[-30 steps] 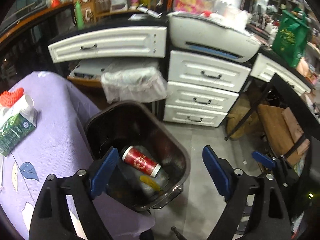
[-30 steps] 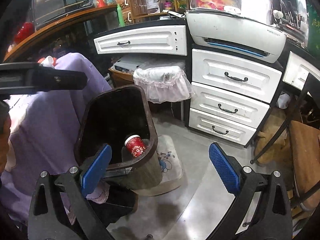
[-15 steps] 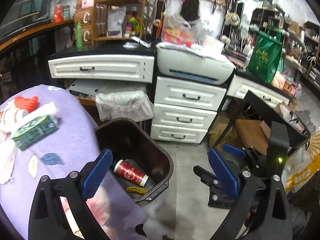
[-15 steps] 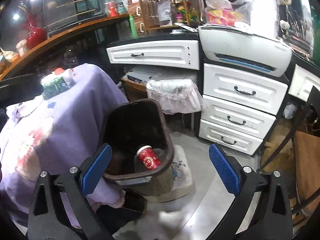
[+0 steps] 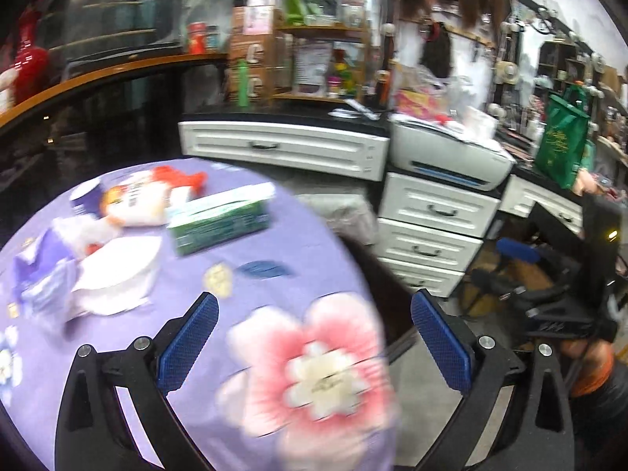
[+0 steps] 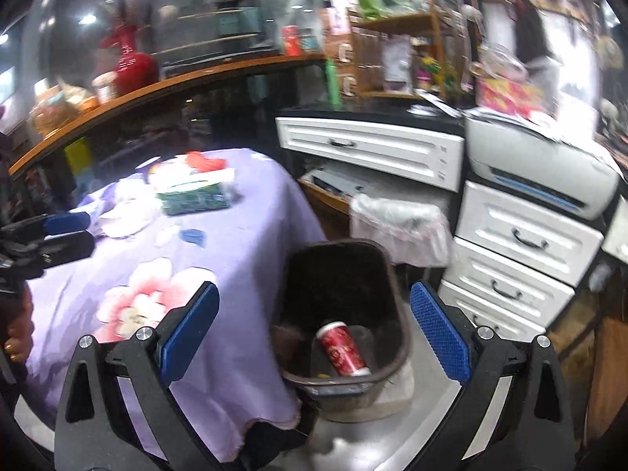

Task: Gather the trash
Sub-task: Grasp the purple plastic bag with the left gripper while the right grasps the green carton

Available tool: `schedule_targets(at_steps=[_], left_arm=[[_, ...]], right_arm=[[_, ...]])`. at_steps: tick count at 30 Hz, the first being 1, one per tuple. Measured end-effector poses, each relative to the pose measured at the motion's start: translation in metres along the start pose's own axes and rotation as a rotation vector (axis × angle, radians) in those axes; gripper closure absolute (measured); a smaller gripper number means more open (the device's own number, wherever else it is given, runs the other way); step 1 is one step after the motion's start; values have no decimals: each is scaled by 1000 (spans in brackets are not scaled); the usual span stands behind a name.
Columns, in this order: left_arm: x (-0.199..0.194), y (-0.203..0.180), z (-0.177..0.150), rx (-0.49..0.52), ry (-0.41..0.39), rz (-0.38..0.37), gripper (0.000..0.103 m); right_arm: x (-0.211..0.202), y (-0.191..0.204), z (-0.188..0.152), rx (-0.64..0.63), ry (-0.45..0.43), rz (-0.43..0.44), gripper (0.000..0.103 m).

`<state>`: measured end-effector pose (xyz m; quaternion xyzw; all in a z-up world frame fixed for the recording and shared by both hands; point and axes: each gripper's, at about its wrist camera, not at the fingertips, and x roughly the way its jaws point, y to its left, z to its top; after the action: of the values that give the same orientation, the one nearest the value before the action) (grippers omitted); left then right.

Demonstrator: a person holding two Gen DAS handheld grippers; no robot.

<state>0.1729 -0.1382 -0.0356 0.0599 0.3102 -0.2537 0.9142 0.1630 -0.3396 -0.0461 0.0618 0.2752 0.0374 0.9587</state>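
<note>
Left hand-held gripper [image 5: 314, 345]: jaws spread wide, nothing between the blue pads; it hangs over the flowered part of the purple cloth.
Right hand-held gripper [image 6: 314, 337]: jaws wide apart and empty, above the bin and the worktop's edge.
Bin [image 6: 396, 274]: dark brown, standing on the floor just beside the worktop; in the left wrist view only a dark sliver of it shows past the cloth's edge.
Red can [image 6: 343, 349]: lying on its side at the bottom of the bin, plain in the right wrist view, hidden in the left.
Yellow scrap [image 6: 322, 375]: a small bit at the bin's bottom, too small to identify.
Worktop [image 5: 306, 243]: covered by a purple cloth with a pink flower print, heavily blurred near the camera.
Green box [image 5: 219, 219]: lying flat on the cloth, lettering unreadable.
White wrappers and papers [image 5: 117, 274]: crumpled beside the green box, smeared by blur; the separate pieces cannot be told apart.
Red-and-white packet [image 5: 157, 192]: behind the box, shape unclear.
White drawers [image 6: 522, 243]: behind the bin, partly cut off at the right edge.
</note>
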Motion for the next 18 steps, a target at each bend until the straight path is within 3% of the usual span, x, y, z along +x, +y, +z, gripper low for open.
schedule_targets(at_steps=[9,18], left_arm=[[-30,101,-23,-116,5,245,6],[-56,178,-33,-276,13,315,6]], right_arm=[[25,70,21,-110,26,130,7],[78,135,54,-342,105,261,7]])
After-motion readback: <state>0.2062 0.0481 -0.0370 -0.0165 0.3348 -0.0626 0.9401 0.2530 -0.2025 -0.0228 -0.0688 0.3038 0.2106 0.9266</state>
